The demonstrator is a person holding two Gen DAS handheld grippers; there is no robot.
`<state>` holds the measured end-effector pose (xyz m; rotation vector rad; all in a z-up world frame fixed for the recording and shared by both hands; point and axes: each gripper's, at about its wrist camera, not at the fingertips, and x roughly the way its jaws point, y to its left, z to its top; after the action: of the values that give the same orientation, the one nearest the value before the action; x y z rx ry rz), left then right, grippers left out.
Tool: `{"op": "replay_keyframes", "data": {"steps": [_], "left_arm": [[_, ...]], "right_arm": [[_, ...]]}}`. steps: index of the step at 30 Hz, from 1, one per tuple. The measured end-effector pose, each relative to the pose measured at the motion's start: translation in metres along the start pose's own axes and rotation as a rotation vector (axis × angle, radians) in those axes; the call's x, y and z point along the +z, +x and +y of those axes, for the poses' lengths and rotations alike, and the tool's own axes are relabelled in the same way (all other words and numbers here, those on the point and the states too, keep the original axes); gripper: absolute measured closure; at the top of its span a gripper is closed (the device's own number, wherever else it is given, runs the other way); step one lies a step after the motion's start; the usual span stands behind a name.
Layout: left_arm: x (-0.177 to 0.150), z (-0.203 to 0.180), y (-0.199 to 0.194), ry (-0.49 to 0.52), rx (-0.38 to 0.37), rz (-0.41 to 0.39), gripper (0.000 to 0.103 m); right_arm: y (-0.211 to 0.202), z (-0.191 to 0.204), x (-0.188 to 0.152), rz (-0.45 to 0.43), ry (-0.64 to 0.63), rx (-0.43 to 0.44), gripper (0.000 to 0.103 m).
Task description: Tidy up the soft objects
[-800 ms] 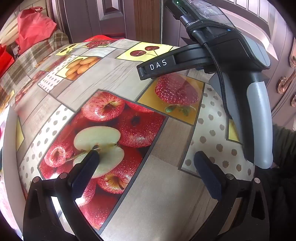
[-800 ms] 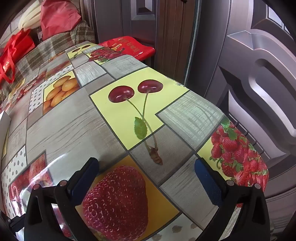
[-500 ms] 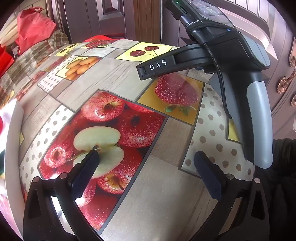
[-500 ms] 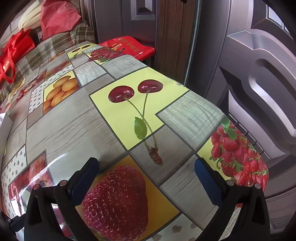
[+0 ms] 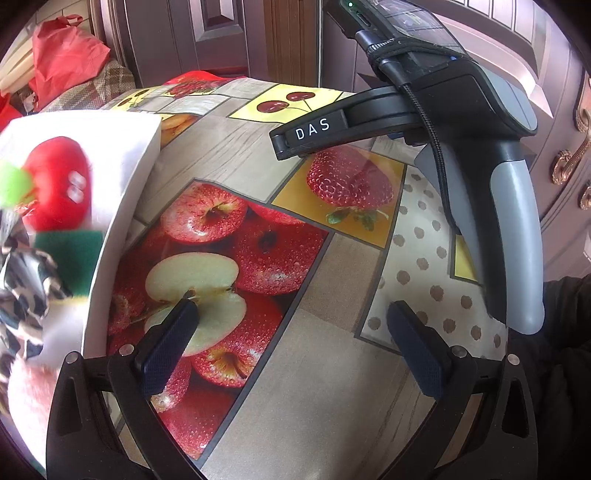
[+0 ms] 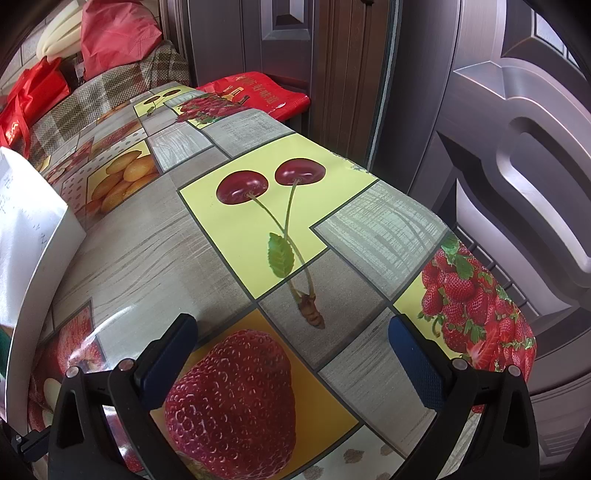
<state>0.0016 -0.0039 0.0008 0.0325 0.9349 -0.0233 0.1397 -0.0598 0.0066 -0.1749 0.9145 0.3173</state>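
Observation:
A white box [image 5: 122, 206] stands on the fruit-print tablecloth [image 5: 332, 369] at the left of the left wrist view. Inside it lie a red plush toy [image 5: 59, 184] with a green tuft, a green sponge [image 5: 70, 254], a black-and-white patterned cloth [image 5: 26, 291] and something pink and fluffy [image 5: 29, 391]. My left gripper [image 5: 293, 332] hangs open over the printed apples, right of the box, with nothing between its fingers. My right gripper [image 6: 291, 343] is open too, empty, above the printed strawberry. The box's wall [image 6: 33, 240] shows at the left edge of the right wrist view.
The right gripper's handle [image 5: 517, 221] crosses the right side of the left wrist view. The table's right edge [image 6: 480, 258] runs close to a brown door [image 6: 517, 147]. Red bags [image 6: 114, 33] and a plaid cushion [image 6: 110, 92] lie beyond the far end.
The white box with the soft things has slid in from the left and now fills the left side of the left wrist view. Both grippers have kept still and open.

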Motion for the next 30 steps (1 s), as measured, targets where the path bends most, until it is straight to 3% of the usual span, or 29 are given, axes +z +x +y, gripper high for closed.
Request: {"op": "replay_keyframes", "data": {"steps": [30], "left_arm": [[-0.0017, 0.0003, -0.0013, 0.002, -0.001, -0.002, 0.001]], "right_arm": [[-0.0004, 0.0006, 0.0006, 0.001, -0.001, -0.002, 0.0]]}}
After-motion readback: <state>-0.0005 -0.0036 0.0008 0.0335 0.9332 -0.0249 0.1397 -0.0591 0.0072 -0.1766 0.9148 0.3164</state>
